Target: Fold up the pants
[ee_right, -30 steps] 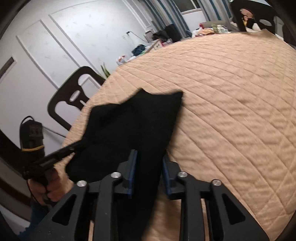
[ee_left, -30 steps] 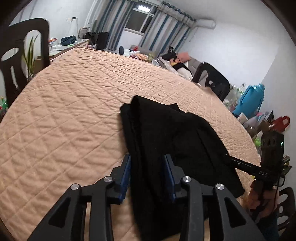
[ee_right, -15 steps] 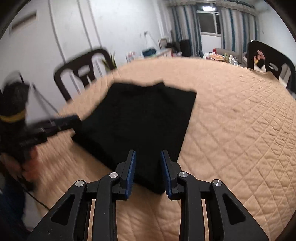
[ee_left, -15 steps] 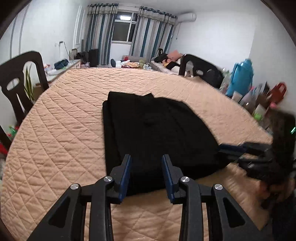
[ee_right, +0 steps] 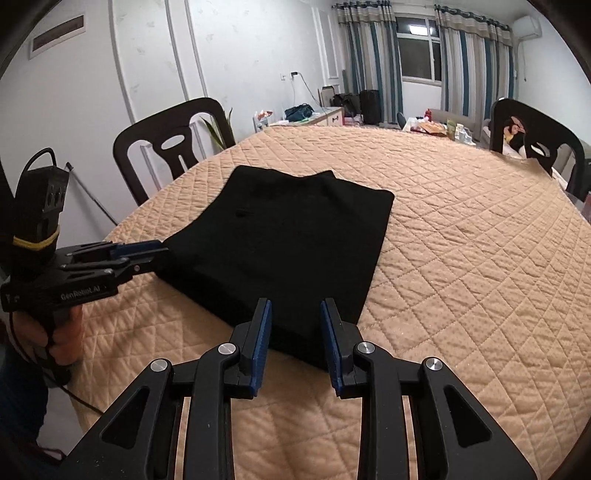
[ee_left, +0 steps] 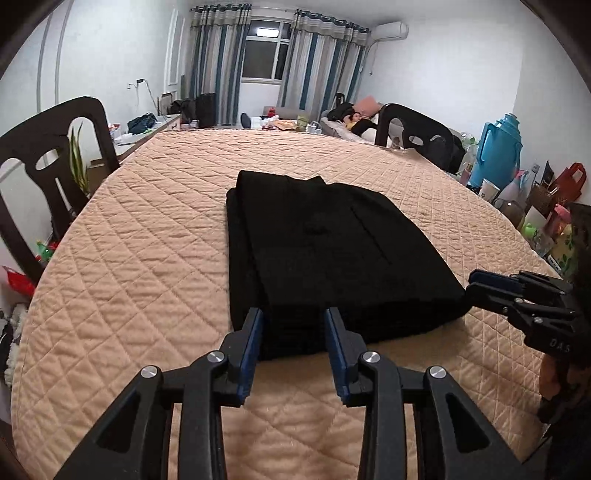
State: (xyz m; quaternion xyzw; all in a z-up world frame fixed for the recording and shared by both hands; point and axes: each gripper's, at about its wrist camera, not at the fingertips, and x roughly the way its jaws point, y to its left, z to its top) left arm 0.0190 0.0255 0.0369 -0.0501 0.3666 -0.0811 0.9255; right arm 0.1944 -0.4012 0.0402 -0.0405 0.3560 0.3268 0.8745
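**Fig. Both wrist views, table and garment.**

Surface & room: round table w/ quilted peach cover (ee_left: pixel 147 258), diamond stitching, fills most of each view. Bkgd: white walls, window (ee_left: pixel 264 55) flanked by blue-striped curtains, wall air-con unit (ee_left: pixel 388 31), blue thermos jug (ee_left: pixel 498 151) among clutter at the room's right side, and a potted plant (ee_left: pixel 75 158) behind the near chair (ee_left: pixel 48 147). A far chair (ee_left: pixel 417 129) stands at the opposite rim.

Task item: black pants (ee_left: pixel 325 251), folded into a rough rectangle, lying flat near the ctr of the table. Stacked layers show along the edge nearest me.

My tools: left gripper (ee_left: pixel 292 314) sits at the pants' near edge. Its jaws are easing apart, blue pads either side of the cloth edge but not pressing it. Right gripper (ee_right: pixel 295 304) has jaws spread at the other near corner, pinching nothing. In each view the other gripper's tips sit just beside a pants corner; contact can't be told. My left hand (ee_right: pixel 62 332) wraps the handle.

Counts: 1 pants, 2 grippers, 2 chairs, 1 window, 1 jug.
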